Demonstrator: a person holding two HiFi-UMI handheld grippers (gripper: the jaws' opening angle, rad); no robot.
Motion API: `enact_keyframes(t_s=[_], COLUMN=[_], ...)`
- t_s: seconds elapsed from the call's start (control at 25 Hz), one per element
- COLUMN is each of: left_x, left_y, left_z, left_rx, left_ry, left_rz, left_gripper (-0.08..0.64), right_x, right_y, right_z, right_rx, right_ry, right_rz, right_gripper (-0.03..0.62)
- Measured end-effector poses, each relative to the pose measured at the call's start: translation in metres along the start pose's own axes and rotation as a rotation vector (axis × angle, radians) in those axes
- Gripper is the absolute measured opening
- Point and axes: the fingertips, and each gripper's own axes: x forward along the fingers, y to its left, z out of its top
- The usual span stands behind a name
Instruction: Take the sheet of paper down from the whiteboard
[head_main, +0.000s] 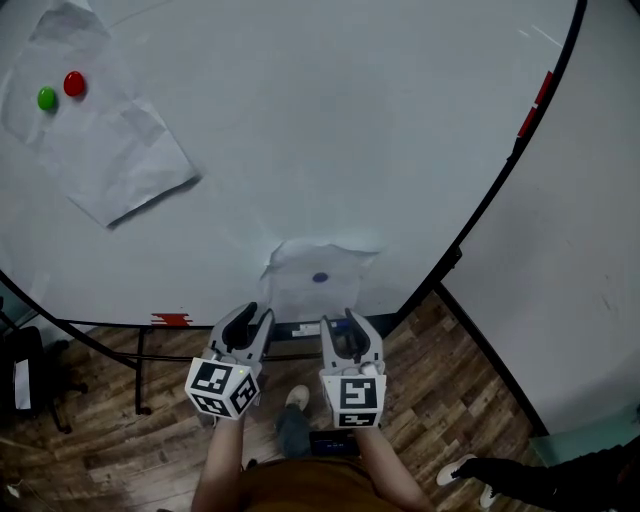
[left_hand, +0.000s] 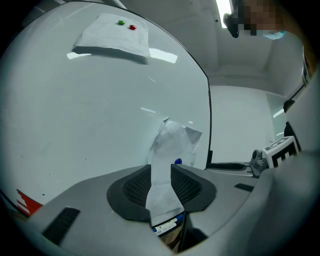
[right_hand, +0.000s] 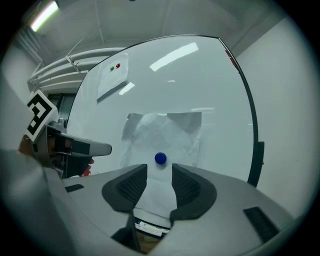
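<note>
Black ribbed pads of my left claw (left_hand: 160, 167) are closed on the lower part of the sheet of paper (left_hand: 172, 145). The paper fills the narrow gap between them and fans out on the near side. My right claw (right_hand: 159, 167) hovers just beside it with its jaws apart and gripping nothing; the flat lower part of the same sheet shows through the gap. A blue magnet (right_hand: 160, 158) sits on the sheet just beyond my right jaw tips and pins it near the bottom edge of the whiteboard (head_main: 330, 130). The sheet is crumpled there. Below the jaws a labelled marker pen (left_hand: 165, 227) lies in the tray. Well apart, high on the board to my left, a second sheet (head_main: 100, 140) hangs under a green magnet (head_main: 47, 98) and a red magnet (head_main: 74, 84).
</note>
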Motion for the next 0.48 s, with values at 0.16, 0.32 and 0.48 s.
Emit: enact_keyframes(t_s=[0.16,0.32,0.48], left_x=[0.007,0.016,0.026], left_y=[0.005,0.009,0.014], left_z=[0.003,-0.001,0.001], left_rx=[0.006,0.006,0.007], left_ry=[0.000,0.004,-0.008], left_rz=[0.006,0.013,0.009], left_gripper=[0.140,0.140,0.141], right_x=[0.013,0.027,0.041], right_y=[-0.004,-0.003,-0.001], right_z=[0.004,0.000,0.000], right_rx=[-0.002,-0.008,-0.009], right_ry=[-0.010,-0.008,-0.018], right_rz=[0.002,0.018,0.025], right_gripper=[0.153,0.156,0.161])
